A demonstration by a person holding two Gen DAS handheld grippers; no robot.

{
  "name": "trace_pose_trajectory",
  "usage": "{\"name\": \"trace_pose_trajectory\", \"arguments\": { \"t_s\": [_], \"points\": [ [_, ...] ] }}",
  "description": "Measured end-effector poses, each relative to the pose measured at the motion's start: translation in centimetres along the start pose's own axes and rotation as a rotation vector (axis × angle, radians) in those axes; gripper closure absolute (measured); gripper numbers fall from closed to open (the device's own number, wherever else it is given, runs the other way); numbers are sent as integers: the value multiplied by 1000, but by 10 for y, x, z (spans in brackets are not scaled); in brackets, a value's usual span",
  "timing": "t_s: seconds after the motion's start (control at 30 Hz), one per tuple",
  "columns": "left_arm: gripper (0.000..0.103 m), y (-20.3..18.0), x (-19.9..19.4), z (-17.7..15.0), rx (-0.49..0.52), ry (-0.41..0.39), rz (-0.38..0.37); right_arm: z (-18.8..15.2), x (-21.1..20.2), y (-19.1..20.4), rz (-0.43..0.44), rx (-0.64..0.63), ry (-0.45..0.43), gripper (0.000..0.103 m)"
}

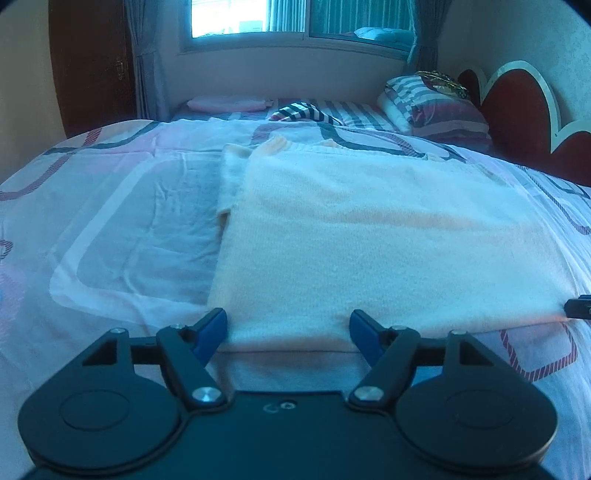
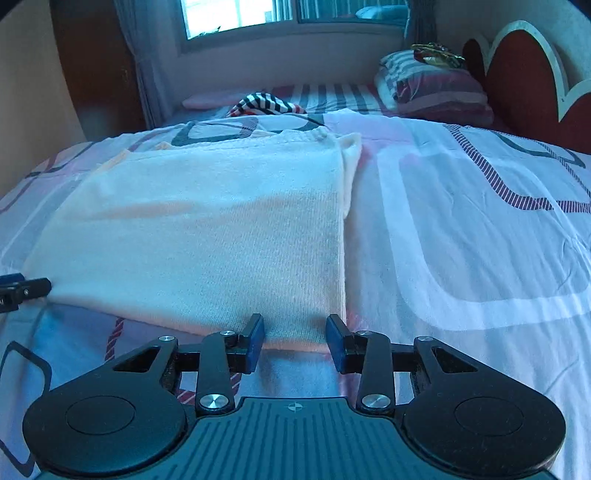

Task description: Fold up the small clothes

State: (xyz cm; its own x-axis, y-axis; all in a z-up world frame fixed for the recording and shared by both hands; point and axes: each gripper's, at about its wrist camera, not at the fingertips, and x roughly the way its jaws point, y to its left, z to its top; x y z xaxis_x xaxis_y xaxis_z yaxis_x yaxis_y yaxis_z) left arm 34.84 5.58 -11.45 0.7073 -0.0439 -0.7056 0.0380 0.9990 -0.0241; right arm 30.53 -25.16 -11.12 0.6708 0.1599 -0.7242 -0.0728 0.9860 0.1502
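Observation:
A cream knitted garment point(image 1: 369, 229) point(image 2: 207, 229) lies flat on the bed, its sleeves folded in so it forms a rectangle. My left gripper point(image 1: 288, 326) is open at the garment's near left corner, and the hem lies between its blue fingertips point(image 1: 214, 328) without being pinched. My right gripper point(image 2: 296, 334) is open more narrowly at the near right corner, with the hem flat between its fingertips point(image 2: 256, 338). Each view catches the tip of the other gripper at its edge: the right gripper point(image 1: 580, 309) and the left gripper point(image 2: 24, 290).
The garment rests on a patterned pink and white bedsheet point(image 1: 110, 229) point(image 2: 461, 229). At the back are a striped cloth point(image 2: 266, 103), a pink cushion point(image 1: 227, 103), stacked striped pillows point(image 1: 436, 107) and a red headboard point(image 1: 517, 99). A window point(image 1: 251, 18) sits behind.

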Motion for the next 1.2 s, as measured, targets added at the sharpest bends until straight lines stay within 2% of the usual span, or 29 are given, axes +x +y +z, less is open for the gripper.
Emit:
{"name": "trace_pose_trajectory", "arguments": {
  "t_s": [0.07,0.13,0.3,0.6,0.9,0.93,0.97,1.0,1.03,1.07,1.1,1.13,1.17,1.2],
  "points": [
    [30,1,2,-3,16,-2,-5,0,-4,0,7,10,-39,65],
    [29,-1,3,-4,34,-5,-1,-5,8,0,-9,6,18,66],
    [29,-1,2,-3,29,1,-1,1,8,1,-20,-13,42,65],
    [29,0,3,-3,23,5,-1,1,9,-1,-30,-10,61,65],
    [27,8,0,-2,22,20,-32,3,10,-3,-30,-21,79,65],
    [24,12,-3,-3,13,23,-18,6,7,-6,-29,-1,76,65],
    [5,16,-4,-4,-2,39,30,6,0,-8,-31,22,44,65],
    [4,25,-5,-6,-29,58,75,4,-9,-9,-22,33,2,65],
    [14,35,-9,-10,-72,60,78,3,-19,-11,-5,40,-34,65],
    [19,46,-14,-15,-132,55,52,2,-26,-11,17,49,-59,66],
    [20,55,-21,-19,-198,39,16,1,-33,-11,37,50,-84,68],
    [27,62,-27,-22,-261,27,-25,1,-33,-11,37,50,-84,86],
    [38,66,-31,-25,-333,16,-78,3,-39,-5,69,46,-101,98],
    [43,70,-33,-28,-417,12,-145,5,-39,-1,81,48,-105,98]
  ]
}}
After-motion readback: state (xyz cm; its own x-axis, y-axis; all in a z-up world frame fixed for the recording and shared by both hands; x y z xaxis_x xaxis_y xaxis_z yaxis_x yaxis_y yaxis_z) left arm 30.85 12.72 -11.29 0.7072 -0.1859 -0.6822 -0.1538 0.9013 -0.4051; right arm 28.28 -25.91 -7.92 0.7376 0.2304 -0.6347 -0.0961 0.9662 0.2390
